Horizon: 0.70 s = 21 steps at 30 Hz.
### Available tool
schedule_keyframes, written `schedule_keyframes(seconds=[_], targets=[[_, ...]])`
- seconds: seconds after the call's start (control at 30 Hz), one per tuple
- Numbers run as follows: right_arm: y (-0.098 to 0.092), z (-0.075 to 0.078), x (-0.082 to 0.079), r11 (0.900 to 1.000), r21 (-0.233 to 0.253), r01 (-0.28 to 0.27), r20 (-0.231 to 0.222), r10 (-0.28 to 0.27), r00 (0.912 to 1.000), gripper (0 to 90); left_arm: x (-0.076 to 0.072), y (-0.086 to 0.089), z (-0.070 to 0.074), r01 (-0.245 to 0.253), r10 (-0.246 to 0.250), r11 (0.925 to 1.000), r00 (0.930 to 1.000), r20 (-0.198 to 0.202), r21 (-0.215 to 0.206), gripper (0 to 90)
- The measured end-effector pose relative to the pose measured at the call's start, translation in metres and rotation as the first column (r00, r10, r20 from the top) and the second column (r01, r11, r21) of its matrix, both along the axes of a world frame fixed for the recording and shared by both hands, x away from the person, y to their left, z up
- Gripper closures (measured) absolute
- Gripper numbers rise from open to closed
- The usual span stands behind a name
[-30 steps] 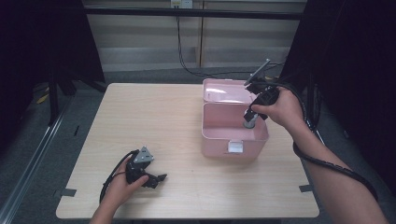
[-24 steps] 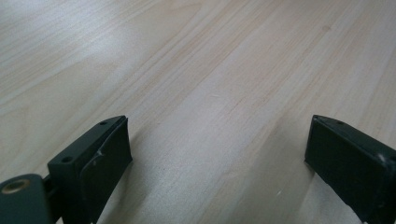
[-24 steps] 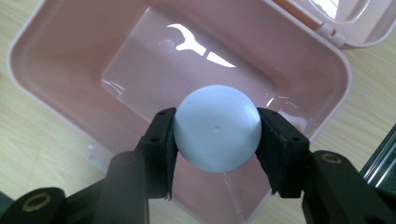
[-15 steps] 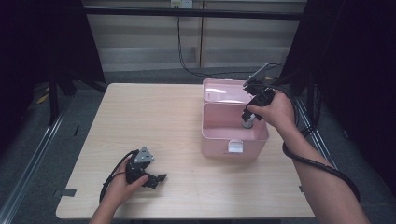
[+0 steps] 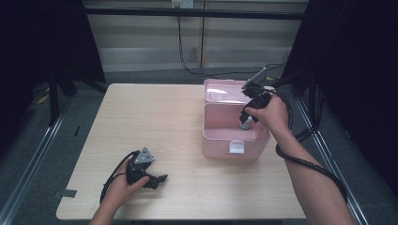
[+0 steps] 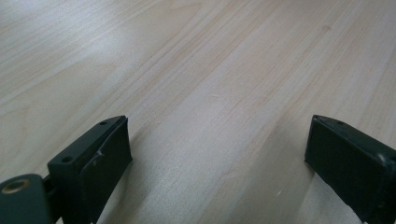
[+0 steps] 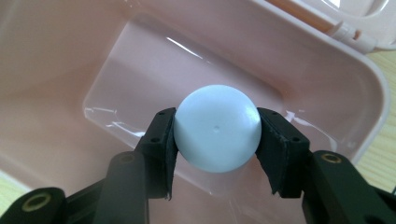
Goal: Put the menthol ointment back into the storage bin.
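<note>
Even overhead light, dark surroundings, glare inside the pink box.

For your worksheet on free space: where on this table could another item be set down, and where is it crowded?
The table lies bare across its left and middle, between the pink box and the left gripper. Crowded: the box, where the right gripper holds a pale blue ball.

Right gripper lower now, deeper inside the pink box, hand drawn slightly toward the box's near wall; pale blue ball clamped between the jaws, above the box floor.
</note>
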State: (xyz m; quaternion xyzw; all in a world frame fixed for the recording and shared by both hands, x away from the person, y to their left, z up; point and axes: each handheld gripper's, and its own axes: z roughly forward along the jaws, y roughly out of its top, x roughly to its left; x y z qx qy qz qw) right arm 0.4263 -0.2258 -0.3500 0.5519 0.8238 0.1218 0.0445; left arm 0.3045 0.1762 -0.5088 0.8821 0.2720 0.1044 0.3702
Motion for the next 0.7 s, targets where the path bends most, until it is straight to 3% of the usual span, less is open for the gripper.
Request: schedule_keyframes(seconds=[0.7], targets=[[0.002, -0.029, 0.020, 0.998, 0.004, 0.063, 0.004, -0.063, 0.9980, 50.5, 0.000, 0.000, 0.000, 0.000, 0.000, 1.0000, 1.0000, 0.000, 0.000, 6.4]])
